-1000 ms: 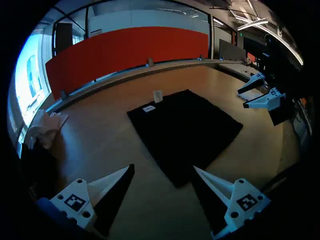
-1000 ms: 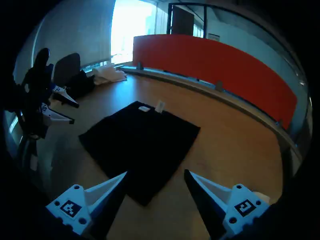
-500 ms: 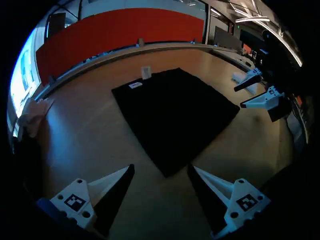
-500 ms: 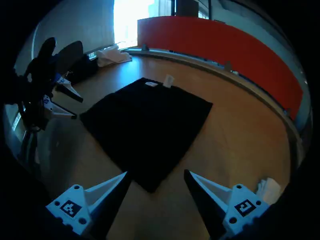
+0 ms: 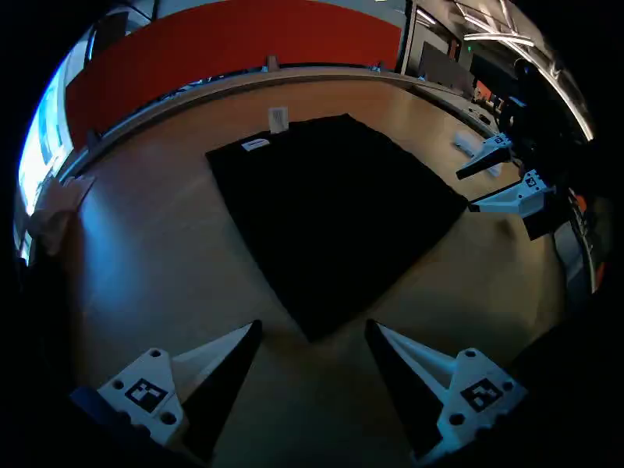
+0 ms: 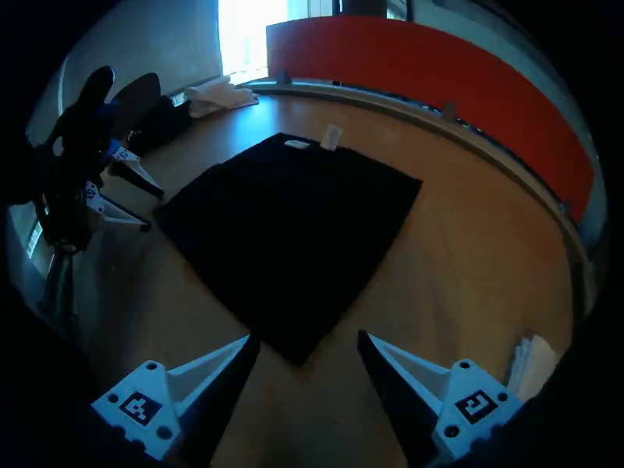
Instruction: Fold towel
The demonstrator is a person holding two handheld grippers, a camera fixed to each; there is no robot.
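The black rectangular fabric towel (image 5: 335, 203) lay spread flat on the light brown wooden table (image 5: 156, 257), with its small white tags (image 5: 253, 144) at the edge nearest the long red partition panel (image 5: 234, 39). The left gripper (image 5: 312, 324) was held with its two white fingers apart, and the nearest towel corner pointed into the gap between their tips; contact could not be told. The right gripper (image 6: 306, 337), fingers likewise apart, framed another corner of the towel, while a heap of pale cloth (image 6: 218, 93) lay at the table's far end.
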